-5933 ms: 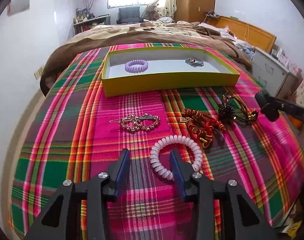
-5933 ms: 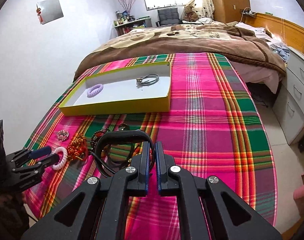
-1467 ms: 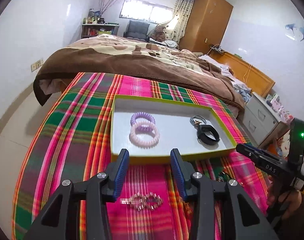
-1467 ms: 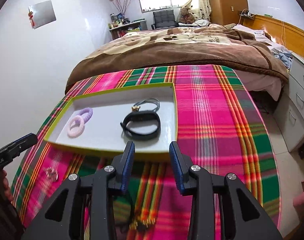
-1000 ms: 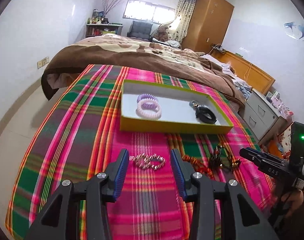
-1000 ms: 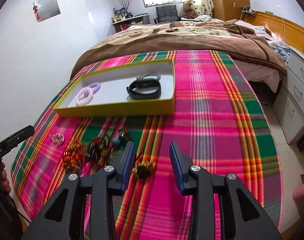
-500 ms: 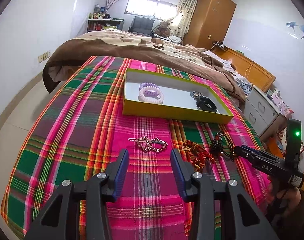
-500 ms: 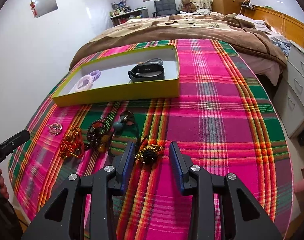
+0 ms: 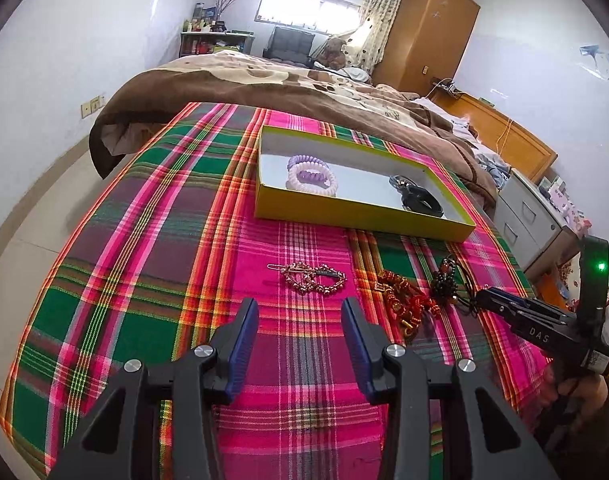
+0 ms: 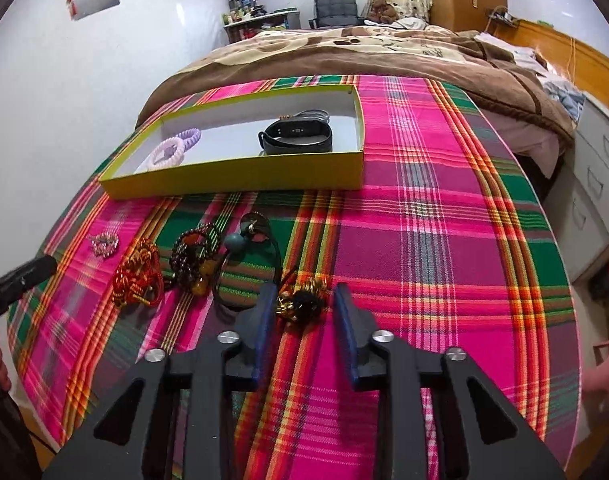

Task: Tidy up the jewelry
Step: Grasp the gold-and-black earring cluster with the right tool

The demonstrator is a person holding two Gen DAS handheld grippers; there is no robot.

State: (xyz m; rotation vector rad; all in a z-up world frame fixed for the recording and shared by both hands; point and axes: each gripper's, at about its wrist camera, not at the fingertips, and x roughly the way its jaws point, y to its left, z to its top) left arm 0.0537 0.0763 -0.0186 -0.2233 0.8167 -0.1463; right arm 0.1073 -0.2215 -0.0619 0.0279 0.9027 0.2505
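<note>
Plaid cloth (image 9: 152,264) covers the work surface; yellow-sided tray (image 9: 356,216) sits toward its far side. Task looks partly done, by my reading.

In the tray: black wristband (image 10: 295,136) at the right end, a grey cord or bangle (image 10: 314,114) just behind it; pink coil hair tie (image 9: 312,178) and purple coil hair tie (image 9: 302,159) overlapping at the left end.

Loose on the cloth, near side of the tray: red and gold knotted cords (image 10: 138,276), dark bead bracelet (image 10: 190,258) beside them, black cord with a blue-grey bead (image 10: 234,241), rhinestone hair clip (image 9: 313,277), and a small black-and-gold ornament (image 10: 300,304). Five pieces left to move, as far as I can count.

Left gripper (image 9: 299,322): fingers spread wide, nothing between them, hovering short of the hair clip.

Right gripper (image 10: 300,316): fingers spread, straddling the black-and-gold ornament. Contact with the pads cannot be told; no grip yet.
</note>
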